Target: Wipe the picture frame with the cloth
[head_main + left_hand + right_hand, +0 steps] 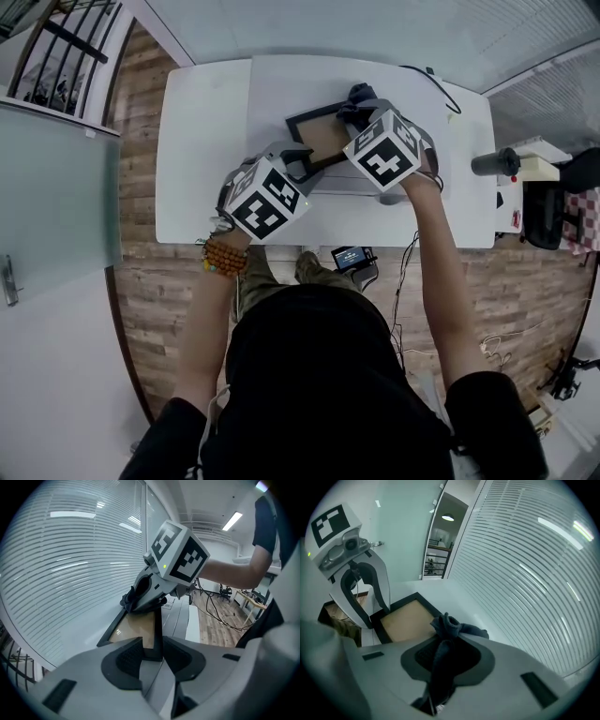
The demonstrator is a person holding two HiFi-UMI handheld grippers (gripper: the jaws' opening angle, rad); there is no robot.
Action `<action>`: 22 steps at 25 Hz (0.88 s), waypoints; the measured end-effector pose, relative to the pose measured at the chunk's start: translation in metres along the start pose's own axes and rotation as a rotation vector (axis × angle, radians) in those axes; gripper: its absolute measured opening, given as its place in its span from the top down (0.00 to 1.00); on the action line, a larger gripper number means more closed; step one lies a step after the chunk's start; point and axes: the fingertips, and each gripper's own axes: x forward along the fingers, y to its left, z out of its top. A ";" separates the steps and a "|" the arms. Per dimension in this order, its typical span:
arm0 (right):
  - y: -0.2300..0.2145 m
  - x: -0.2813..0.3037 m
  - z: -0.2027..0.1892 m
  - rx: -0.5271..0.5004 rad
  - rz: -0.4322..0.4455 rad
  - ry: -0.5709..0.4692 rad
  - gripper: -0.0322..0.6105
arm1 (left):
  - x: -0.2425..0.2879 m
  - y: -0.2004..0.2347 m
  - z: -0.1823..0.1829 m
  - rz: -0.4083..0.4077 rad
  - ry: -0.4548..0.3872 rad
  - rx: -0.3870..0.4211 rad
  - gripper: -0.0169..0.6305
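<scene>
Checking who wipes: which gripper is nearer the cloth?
Right. The right gripper holds the cloth at the far end of the picture frame; the left gripper clamps its near edge, apart from the cloth.

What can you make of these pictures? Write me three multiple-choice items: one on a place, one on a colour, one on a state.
1. The picture frame is at:
A the white table
B the wooden floor
C a chair

2. The frame's border is:
A white
B red
C black

3. The right gripper is:
A open and empty
B shut on the cloth
C shut on a pen

Answers:
1 A, since the head view shows the frame over the white tabletop.
2 C, since a black border surrounds the tan panel.
3 B, since the right gripper view shows the dark cloth pinched between the jaws, bunched at the frame's edge.
</scene>
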 end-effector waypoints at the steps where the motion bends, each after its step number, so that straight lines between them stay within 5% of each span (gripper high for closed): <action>1: 0.002 -0.001 -0.001 0.000 -0.008 -0.009 0.88 | 0.000 -0.001 -0.001 0.003 0.000 -0.006 0.77; 9: 0.034 -0.007 -0.012 -0.058 0.025 -0.001 0.88 | 0.001 -0.004 -0.004 0.042 -0.016 -0.068 0.77; 14: 0.046 -0.016 -0.010 -0.032 0.162 -0.048 0.88 | 0.001 0.001 -0.003 0.052 -0.028 -0.069 0.77; 19: 0.039 -0.033 -0.003 0.077 0.419 -0.174 0.88 | 0.002 0.000 -0.004 0.016 -0.016 -0.055 0.77; 22: -0.021 -0.046 0.021 0.203 0.254 -0.312 0.88 | 0.002 0.000 -0.002 0.000 -0.008 -0.055 0.77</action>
